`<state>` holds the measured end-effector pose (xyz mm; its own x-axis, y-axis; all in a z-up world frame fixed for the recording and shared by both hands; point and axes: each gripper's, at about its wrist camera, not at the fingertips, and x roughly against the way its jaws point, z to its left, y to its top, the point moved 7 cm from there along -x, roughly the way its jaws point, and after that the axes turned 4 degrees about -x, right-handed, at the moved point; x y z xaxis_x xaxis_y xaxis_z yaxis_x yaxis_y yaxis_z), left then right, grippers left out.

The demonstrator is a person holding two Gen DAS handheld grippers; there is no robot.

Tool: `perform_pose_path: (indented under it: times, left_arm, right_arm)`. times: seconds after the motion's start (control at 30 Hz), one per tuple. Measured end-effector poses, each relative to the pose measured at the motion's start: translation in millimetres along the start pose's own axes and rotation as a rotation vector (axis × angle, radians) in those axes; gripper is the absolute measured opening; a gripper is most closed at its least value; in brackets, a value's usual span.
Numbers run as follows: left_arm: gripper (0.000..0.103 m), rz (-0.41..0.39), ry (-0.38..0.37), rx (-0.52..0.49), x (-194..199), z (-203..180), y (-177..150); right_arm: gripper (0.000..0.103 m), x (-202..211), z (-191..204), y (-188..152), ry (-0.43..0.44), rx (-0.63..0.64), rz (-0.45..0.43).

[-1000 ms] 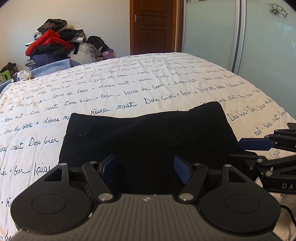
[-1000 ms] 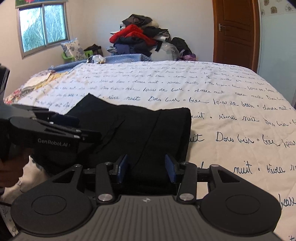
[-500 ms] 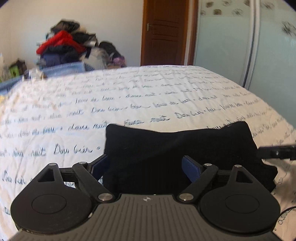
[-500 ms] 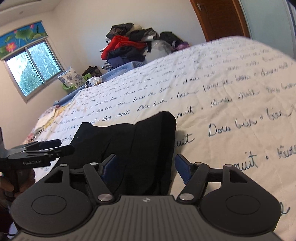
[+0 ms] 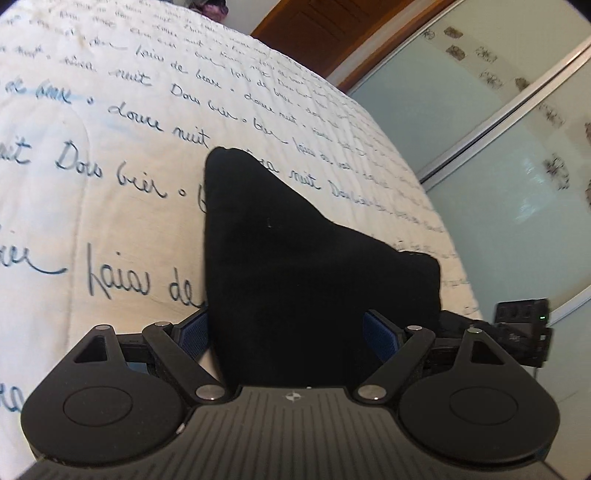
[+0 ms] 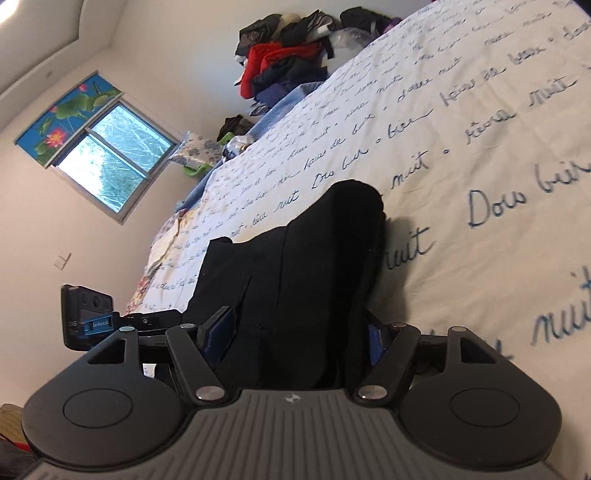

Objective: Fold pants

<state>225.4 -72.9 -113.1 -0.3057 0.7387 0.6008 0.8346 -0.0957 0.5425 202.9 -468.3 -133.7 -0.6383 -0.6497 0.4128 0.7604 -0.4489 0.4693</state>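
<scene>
The black pants [image 5: 295, 258] lie folded into a compact stack on the white bedspread with blue script [image 5: 110, 166]. My left gripper [image 5: 288, 336] is open, its blue pads either side of the stack's near left end. My right gripper [image 6: 299, 336] is open too, its pads either side of the near right end of the pants [image 6: 314, 266]. Both views are rolled sideways. Each gripper shows at the edge of the other's view: the right one in the left wrist view [image 5: 521, 332], the left one in the right wrist view [image 6: 92, 325].
A heap of clothes [image 6: 284, 62] sits beyond the far end of the bed. A window [image 6: 107, 155] is on the left wall. A wooden door [image 5: 332, 33] and frosted sliding wardrobe doors [image 5: 498, 147] stand to the right.
Both grippers have rolled sideways, in opposite directions, and dropped closer around the ends of the folded pants. The pants now fill the gap between each pair of pads. Jaws stay open.
</scene>
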Motion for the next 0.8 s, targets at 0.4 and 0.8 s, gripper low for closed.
perform_pose_path:
  times: [0.4, 0.8]
  left_arm:
    - [0.035, -0.055, 0.096, -0.006, -11.0, -5.0, 5.6]
    - [0.02, -0.227, 0.148, -0.15, 36.3, -26.6, 36.1]
  right_arm:
    - [0.036, -34.0, 12.2, 2.4, -0.011, 0.031, 0.029]
    - [0.032, -39.0, 77.9, 22.3, -0.076, 0.275, -0.023]
